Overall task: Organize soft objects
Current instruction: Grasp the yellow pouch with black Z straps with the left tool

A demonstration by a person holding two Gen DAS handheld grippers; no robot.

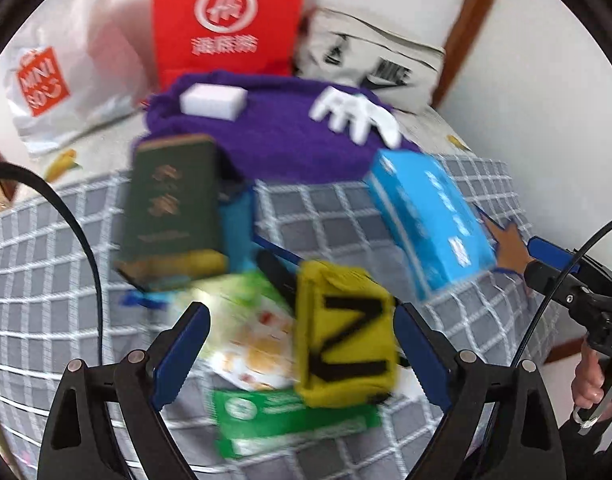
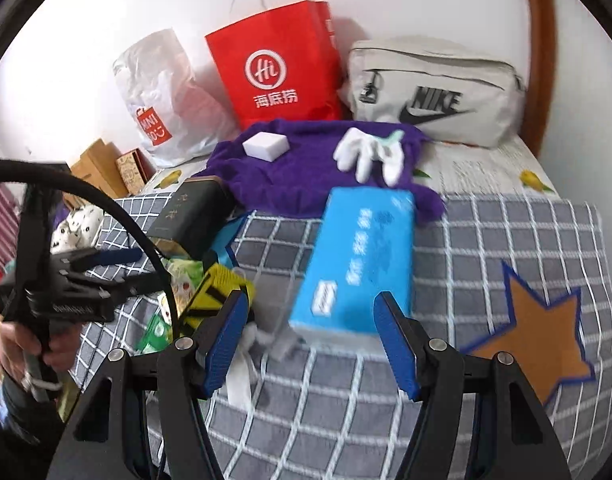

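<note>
A yellow soft block (image 1: 346,336) with a black Z lies on snack packets (image 1: 257,344) on the checkered blanket (image 1: 45,280). My left gripper (image 1: 301,309) hovers open over it, the block close beside the right finger and far from the left one. My right gripper (image 2: 310,297) stands open at the near end of a blue tissue pack (image 2: 358,256); the left pad is clear of the pack. Behind lies a purple towel (image 2: 306,168) with a white sponge block (image 2: 265,147) and a white glove (image 2: 370,152) on it. The picture is blurred by motion.
A dark green box (image 1: 169,208) leans by the towel. Against the wall stand a red paper bag (image 2: 273,64), a grey Nike bag (image 2: 434,92) and a clear plastic bag (image 2: 161,100). Cardboard boxes (image 2: 105,168) sit off the bed's left. A brown star patch (image 2: 538,332) marks the blanket.
</note>
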